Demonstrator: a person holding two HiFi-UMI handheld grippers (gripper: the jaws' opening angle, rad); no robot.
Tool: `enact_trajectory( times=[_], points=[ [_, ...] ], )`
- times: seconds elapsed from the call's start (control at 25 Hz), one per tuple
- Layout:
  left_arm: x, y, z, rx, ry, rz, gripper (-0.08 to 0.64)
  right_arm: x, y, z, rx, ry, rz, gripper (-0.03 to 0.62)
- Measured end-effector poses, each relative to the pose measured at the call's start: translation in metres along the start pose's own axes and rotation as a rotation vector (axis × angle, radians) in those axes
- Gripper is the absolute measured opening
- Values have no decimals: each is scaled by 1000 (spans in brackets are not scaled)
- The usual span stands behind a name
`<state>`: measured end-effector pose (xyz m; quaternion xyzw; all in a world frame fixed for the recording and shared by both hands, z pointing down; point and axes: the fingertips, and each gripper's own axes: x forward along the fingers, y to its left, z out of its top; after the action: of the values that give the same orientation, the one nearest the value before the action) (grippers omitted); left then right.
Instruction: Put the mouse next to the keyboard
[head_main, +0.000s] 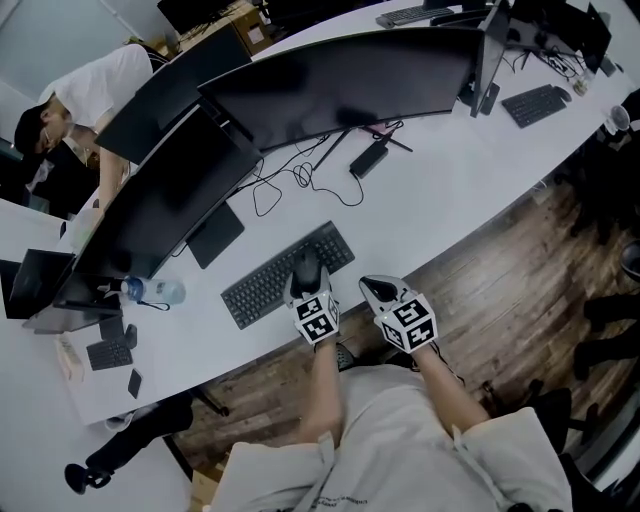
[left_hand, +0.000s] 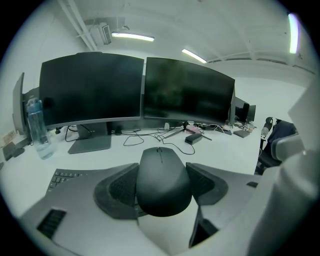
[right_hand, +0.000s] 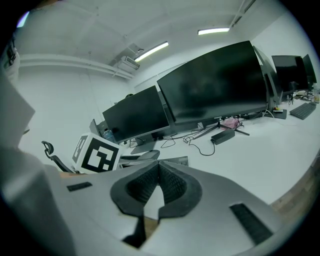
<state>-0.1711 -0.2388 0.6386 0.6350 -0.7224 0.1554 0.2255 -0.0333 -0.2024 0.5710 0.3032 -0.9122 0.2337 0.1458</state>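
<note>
Left tool (head_main: 305, 264) was clamped on the mouse (left_hand: 161, 172), holding it over the keyboard (head_main: 262, 287), I'd guess to reach bare bench (head_main: 450, 190) just right of it; right tool (right_hand: 159, 181) sat closed, empty.

Long white desk (head_main: 450, 190) over dark wood-plank floor (head_main: 520, 270) (strip lights (left_hand: 132, 36) overhead)

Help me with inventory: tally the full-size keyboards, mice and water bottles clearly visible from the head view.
Keyboards: 3
Mice: 1
Bottles: 1
Total: 5
</note>
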Motion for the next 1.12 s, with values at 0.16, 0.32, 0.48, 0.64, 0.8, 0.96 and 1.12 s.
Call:
enact_trajectory(
  times=[0.16, 0.32, 0.48, 0.64, 0.8, 0.96, 1.12],
  points=[
    [7, -22, 3, 16, 1, -30, 291, -3, -14, 4, -5, -4, 1, 9],
    [14, -42, 9, 34, -1, -56, 291, -4, -28, 9, -3, -9, 4, 9],
    [21, -59, 14, 47, -6, -81, 291, -5, -38, 11, -2, -4, 27, 9],
    [28, -72, 14, 52, -4, -92, 291, -5, -51, 12, -1, 0, 25, 9],
    [36, -86, 14, 61, 4, -110, 291, -7, -66, 16, 3, 1, 22, 9],
    [44, -102, 14, 65, 4, -131, 291, -7, -76, 15, -7, 17, 36, 9],
    [52, -116, 12, 60, 10, -138, 291, -8, -85, 17, -23, 30, 50, 9]
  ],
)
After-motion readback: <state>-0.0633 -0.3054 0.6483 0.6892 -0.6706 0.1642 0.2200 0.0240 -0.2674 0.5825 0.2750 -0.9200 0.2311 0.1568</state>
